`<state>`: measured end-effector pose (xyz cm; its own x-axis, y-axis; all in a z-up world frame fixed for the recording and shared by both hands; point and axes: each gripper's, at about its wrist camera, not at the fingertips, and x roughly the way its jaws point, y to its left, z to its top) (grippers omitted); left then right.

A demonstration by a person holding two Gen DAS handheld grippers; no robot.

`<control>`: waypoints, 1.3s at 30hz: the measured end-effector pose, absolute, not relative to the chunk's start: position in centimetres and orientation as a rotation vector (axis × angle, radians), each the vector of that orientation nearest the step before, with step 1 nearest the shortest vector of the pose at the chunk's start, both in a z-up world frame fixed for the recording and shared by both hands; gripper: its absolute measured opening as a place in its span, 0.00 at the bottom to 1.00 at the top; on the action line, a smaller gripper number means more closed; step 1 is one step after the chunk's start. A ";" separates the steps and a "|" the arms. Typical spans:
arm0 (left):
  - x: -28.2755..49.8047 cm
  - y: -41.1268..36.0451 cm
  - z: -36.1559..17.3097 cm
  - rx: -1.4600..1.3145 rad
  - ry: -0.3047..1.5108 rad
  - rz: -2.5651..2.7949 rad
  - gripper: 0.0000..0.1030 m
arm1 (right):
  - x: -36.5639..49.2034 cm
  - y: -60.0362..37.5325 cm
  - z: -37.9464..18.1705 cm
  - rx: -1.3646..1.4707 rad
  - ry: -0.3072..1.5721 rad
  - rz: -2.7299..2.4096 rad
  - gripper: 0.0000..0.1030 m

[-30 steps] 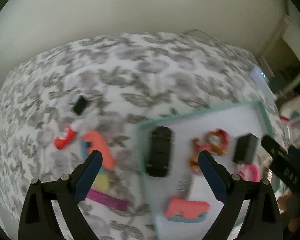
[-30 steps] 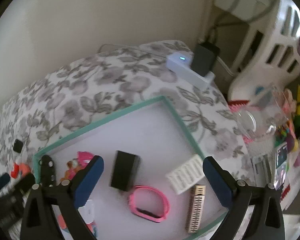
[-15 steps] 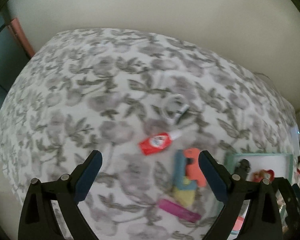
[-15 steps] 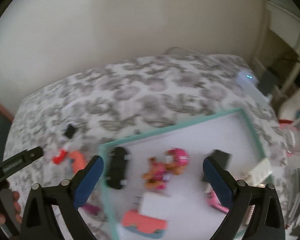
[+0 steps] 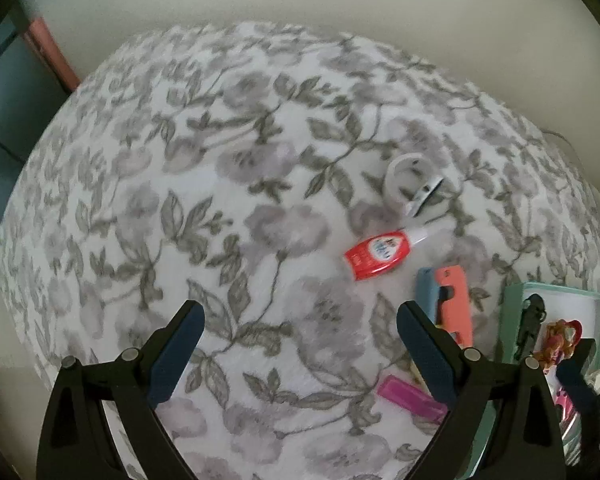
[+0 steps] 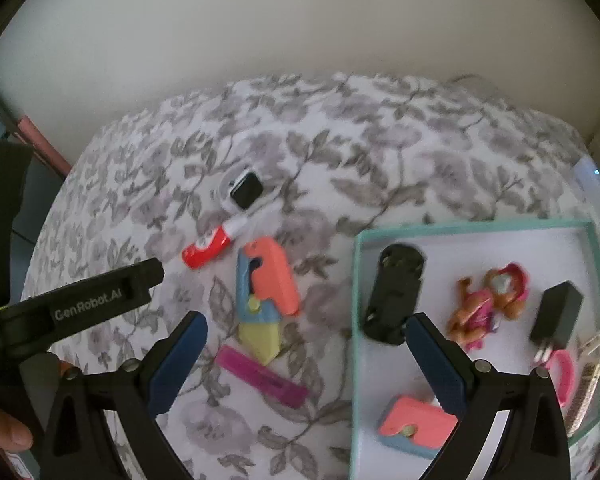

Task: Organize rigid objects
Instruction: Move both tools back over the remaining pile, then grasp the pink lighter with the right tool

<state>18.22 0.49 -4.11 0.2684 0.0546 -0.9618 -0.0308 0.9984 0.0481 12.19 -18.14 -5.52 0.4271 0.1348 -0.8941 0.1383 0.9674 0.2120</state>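
Both views have been swung leftward since earlier. Left gripper (image 5: 300, 344) and right gripper (image 6: 306, 346) are held wide, empty; the red tube (image 5: 376, 255) is seen right of centre

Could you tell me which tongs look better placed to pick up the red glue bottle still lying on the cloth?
Left, probably. The left tongs are open over the floral cloth, facing the red glue bottle; the right tongs straddle the teal tray's edge, farther away.

Floral cloth (image 5: 228, 184) covers rounded table, grey leaves and flowers on white. Plain pale wall (image 6: 300, 32) behind. Pink strip (image 5: 50, 50) beside dark panel (image 5: 4, 92) at left. White device (image 6: 594, 176), 1 blue light, at right edge.
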 end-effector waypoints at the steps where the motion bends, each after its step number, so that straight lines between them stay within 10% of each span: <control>1: 18.2 0.9 -4.5 0.017 1.310 0.067 0.94 | 12.2 -18.1 -5.8 0.278 1.143 0.005 0.98; 39: 18.4 9.6 -9.4 -0.053 1.444 0.124 0.94 | 10.9 -15.0 -11.7 0.431 1.282 -0.180 0.85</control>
